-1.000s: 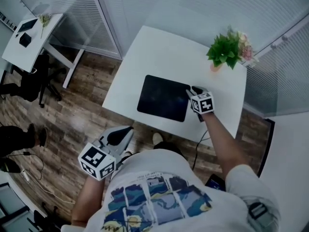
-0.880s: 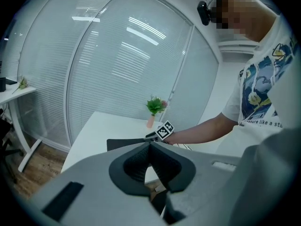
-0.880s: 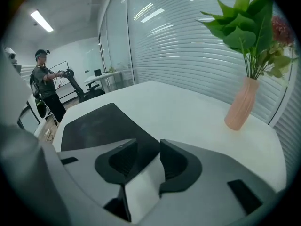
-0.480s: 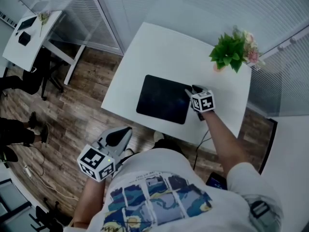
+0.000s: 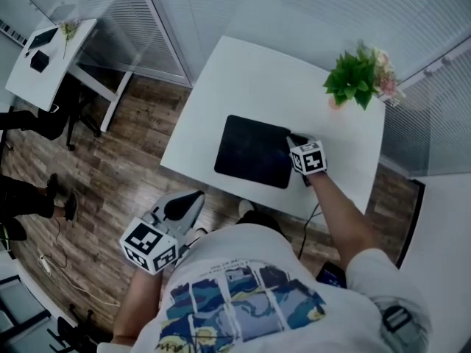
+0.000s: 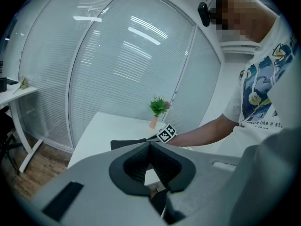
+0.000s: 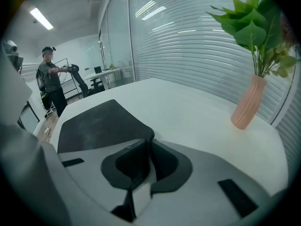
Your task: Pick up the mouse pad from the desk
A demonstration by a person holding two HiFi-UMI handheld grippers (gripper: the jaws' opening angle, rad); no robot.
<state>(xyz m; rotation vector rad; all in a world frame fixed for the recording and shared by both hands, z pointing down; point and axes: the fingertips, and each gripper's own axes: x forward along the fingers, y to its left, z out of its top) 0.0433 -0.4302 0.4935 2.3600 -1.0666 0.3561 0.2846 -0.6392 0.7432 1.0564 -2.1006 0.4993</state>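
From the head view, the black mouse pad (image 5: 254, 151) lies flat on the white desk (image 5: 243, 72), towards the near edge, with a potted plant (image 5: 357, 79) well apart at the far right corner. The right gripper (image 5: 294, 142) reaches down to the pad's right edge, near its far corner. That seems a sensible place to come in, since a thin mat offers nothing to grab except its rim. The left gripper (image 5: 184, 204) hangs off the desk, down by the person's side over the wooden floor. It looks parked out of the way, as this is a one-handed job.

In the left gripper view, its two jaws meet at the tips with nothing between them. It is closed and empty, pointing across at the desk, where the pad shows as a dark strip.

In the right gripper view, the jaws are closing and stand almost together. The pad's corner (image 7: 101, 121) runs right into them and curls up a little off the desk at that spot, so I judge the pinch is just taking hold. The rest of the pad lies on the desk, not yet lifted. A pink vase (image 7: 248, 102) stands clear to the right.
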